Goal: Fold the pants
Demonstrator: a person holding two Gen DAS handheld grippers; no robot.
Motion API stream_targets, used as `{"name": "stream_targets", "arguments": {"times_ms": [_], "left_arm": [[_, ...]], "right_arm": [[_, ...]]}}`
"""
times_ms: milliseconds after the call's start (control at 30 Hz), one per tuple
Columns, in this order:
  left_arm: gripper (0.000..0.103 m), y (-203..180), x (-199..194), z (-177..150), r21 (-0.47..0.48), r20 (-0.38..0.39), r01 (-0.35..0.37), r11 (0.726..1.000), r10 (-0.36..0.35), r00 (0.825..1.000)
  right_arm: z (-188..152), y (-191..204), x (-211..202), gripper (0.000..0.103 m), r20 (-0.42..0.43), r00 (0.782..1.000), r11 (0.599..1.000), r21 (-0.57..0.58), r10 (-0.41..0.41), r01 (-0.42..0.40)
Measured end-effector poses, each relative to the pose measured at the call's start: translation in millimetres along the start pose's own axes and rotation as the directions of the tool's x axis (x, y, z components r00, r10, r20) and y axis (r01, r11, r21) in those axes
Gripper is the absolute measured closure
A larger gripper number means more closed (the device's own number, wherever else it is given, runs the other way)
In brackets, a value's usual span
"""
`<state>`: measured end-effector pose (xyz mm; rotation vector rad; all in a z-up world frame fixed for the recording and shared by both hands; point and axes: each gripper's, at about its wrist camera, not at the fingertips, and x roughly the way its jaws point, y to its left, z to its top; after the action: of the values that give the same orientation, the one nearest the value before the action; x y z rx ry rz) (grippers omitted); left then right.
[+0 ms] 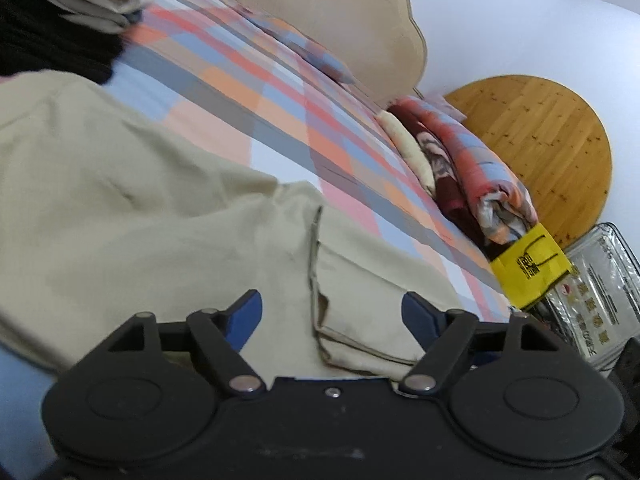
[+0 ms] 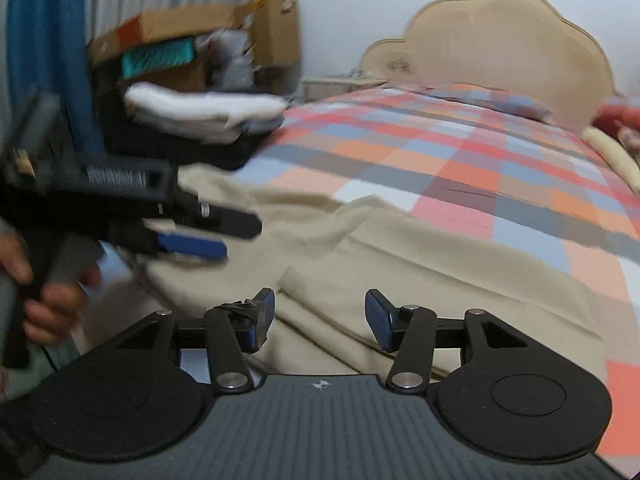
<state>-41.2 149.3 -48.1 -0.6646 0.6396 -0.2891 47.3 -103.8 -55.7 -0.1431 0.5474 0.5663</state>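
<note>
1. Checked bedspread [image 2: 460, 168] lies bare beyond the beige pants [image 1: 140, 216], up to the headboard [image 2: 500, 40].
2. Pants spread across the bed's near edge.
3. Left hand-held gripper [image 1: 332, 312] and right hand-held gripper [image 2: 320, 316] hover released, jaws spread, just above the fabric.

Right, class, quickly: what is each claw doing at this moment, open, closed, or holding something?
Left claw: open, holding nothing, over the beige pants.
Right claw: open, holding nothing, also over the pants.

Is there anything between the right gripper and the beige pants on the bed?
Nothing visible. The right gripper is open directly over the beige pants, with only cloth between its fingers. The left gripper hovers off to its left, not in the path.
</note>
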Motion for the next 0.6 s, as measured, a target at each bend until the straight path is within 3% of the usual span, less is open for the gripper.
{"name": "stream_targets", "arguments": {"times_ms": [100,333,467,600], "left_arm": [[0.026,-11,15,0,0.04,-0.039,0.001,0.999,0.0,0.999],[0.031,-30,47,-5,0.113,-0.12,-0.001,0.994,0.015,0.993],[0.075,-45,62,-15,0.171,-0.133,-0.057,0.984,0.081,0.988],[0.091,-55,48,-16,0.152,-0.095,-0.034,0.988,0.049,0.994]], "right_arm": [[-6,-4,-19,0.018,0.029,0.996,0.996,0.036,-0.088,0.086],[-34,-29,-40,0.02,0.01,0.959,0.951,0.135,-0.282,0.278],[-45,-46,-36,0.028,-0.036,0.935,0.917,0.188,-0.352,0.353],[-51,-52,-41,0.034,-0.036,0.94,0.915,0.219,-0.339,0.338]]}}
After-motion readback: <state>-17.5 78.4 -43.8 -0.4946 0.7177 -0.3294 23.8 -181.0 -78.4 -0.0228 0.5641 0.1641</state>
